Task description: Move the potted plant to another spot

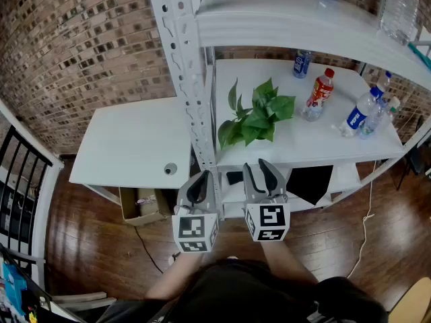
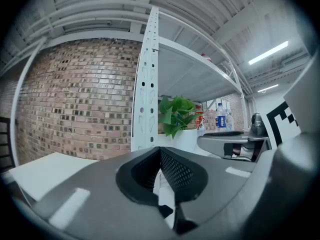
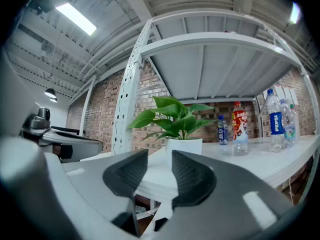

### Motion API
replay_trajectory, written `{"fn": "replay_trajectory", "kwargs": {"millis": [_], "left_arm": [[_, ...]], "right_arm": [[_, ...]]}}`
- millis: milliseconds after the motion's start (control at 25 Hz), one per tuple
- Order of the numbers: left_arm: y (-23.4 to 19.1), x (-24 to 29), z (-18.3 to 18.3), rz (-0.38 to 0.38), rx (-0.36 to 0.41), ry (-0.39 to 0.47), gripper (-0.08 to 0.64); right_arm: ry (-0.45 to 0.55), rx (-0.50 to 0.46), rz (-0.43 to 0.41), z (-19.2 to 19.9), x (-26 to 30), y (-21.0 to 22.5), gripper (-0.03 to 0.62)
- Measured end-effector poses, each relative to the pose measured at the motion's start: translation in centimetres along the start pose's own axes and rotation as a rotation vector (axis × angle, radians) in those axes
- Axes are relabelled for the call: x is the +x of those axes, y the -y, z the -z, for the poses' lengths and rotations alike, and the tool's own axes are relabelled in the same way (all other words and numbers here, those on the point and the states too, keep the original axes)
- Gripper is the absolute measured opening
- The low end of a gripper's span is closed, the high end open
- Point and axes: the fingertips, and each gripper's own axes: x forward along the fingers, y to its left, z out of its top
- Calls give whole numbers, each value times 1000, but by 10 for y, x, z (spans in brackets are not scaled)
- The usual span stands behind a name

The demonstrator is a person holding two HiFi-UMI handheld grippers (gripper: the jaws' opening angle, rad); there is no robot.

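The potted plant (image 1: 254,118), broad green leaves in a white pot, stands near the front left corner of the white middle shelf (image 1: 316,140). In the right gripper view the potted plant (image 3: 176,119) is straight ahead, beyond the jaws; in the left gripper view the plant (image 2: 176,115) shows just right of the shelf post. Both grippers are held level in front of the shelf, short of its edge. My left gripper (image 1: 200,179) (image 2: 159,154) is shut, pads meeting, with nothing in it. My right gripper (image 1: 260,167) (image 3: 160,158) is open by a narrow gap, empty.
A perforated white shelf post (image 1: 189,79) rises just left of the plant. A red-labelled bottle (image 1: 318,94), a small blue bottle (image 1: 302,64) and clear water bottles (image 1: 361,112) stand further right on the shelf. A white desk (image 1: 135,143) adjoins on the left, a cardboard box (image 1: 141,204) beneath.
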Motion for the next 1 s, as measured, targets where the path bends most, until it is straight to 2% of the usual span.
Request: {"fn": "replay_trajectory", "kwargs": {"millis": [80,320,720,1000], "left_arm": [[-2,3,0,-5,-1,0,17],[-10,12,4,-17,-7,-10,17],[-29,18,12,-59,-27,-28,17],[-37,21,15,-73,-41,-32,15]], "right_arm": [[7,-10,20,-2,6,6,231],[4,-26,81,-6,29,27,416],[-118,-31,88,7,85,51,540],[-178,-42,99,14,108,55,548]]}}
